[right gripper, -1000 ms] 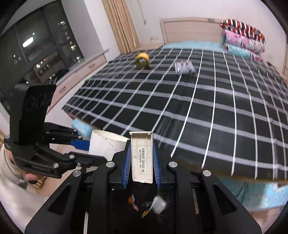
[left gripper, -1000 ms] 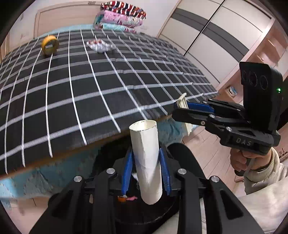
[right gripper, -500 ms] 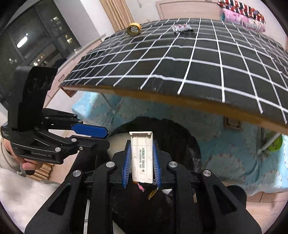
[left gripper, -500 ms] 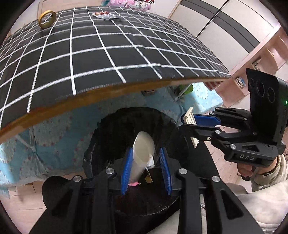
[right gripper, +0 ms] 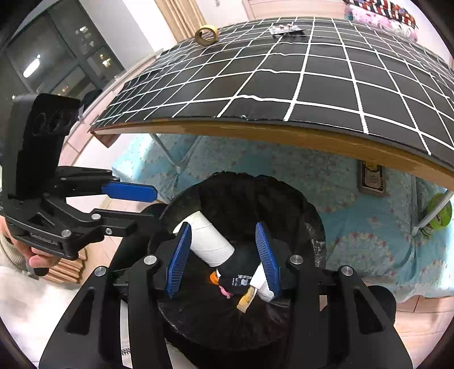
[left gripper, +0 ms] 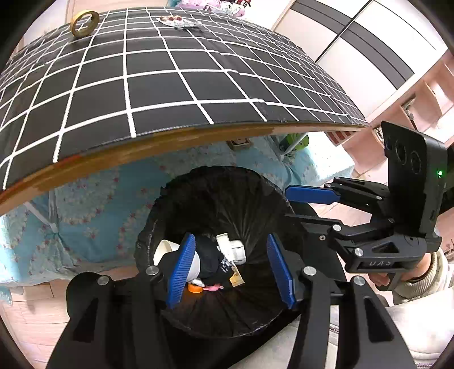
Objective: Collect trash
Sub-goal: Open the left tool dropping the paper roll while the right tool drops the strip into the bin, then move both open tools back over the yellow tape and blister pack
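Observation:
A bin with a black liner [left gripper: 198, 177] [right gripper: 283, 184] stands on the floor under the table's front edge. Both grippers hang over its mouth, and their jaws are opening with nothing between the pads. My left gripper [left gripper: 231, 269] also shows in the right wrist view [right gripper: 142, 207]. My right gripper [right gripper: 222, 259] also shows in the left wrist view [left gripper: 300, 208]. A white cardboard tube [right gripper: 210, 241] [left gripper: 164, 249] and a white plastic piece [left gripper: 232, 249] [right gripper: 261, 281] lie loose in the bin among other scraps.
The table under a black checked cloth [left gripper: 170, 93] overhangs the bin. A yellow tape roll [left gripper: 83, 19] [right gripper: 206, 34] and a blister pack [left gripper: 178, 21] [right gripper: 286, 29] lie at its far end. A blue bed cover [right gripper: 354, 227] is behind the bin.
Both grippers came down over the bin and opened. The left let go of the cardboard tube and the right let go of the white plastic piece; both now lie in the bin.

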{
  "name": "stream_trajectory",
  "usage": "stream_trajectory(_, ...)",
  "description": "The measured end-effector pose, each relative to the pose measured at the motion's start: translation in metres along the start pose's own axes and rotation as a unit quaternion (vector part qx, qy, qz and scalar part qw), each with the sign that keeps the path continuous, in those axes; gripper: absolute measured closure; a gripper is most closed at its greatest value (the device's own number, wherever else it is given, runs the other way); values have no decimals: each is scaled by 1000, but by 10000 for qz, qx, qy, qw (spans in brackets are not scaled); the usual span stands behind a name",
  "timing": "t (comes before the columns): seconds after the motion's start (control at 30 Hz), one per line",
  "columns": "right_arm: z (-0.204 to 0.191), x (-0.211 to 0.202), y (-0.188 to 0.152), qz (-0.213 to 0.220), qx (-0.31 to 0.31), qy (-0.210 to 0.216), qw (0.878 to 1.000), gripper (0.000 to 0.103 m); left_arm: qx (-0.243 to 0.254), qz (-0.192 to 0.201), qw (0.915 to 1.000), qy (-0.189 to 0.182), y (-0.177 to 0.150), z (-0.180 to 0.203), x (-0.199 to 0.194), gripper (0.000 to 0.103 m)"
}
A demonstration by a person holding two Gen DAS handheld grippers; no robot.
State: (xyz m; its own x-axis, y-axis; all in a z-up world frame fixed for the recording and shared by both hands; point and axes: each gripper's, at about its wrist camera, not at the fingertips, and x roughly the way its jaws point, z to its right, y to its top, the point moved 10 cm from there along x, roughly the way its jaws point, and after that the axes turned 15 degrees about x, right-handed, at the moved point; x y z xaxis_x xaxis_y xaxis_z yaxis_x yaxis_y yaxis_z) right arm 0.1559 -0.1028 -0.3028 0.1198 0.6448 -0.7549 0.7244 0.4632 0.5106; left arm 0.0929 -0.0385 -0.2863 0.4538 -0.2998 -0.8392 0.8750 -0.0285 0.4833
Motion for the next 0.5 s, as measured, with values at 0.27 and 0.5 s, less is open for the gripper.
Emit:
stream_trajectory(0.27, 1, -16, 14, 202, 10, 25, 9998, 56, 199, 309, 9991, 198, 16, 1, -28, 52)
stream_trajectory(0.5, -10, -34, 35, 433, -118, 63, 9990, 56, 334, 605, 9965, 474, 36, -9, -56, 52)
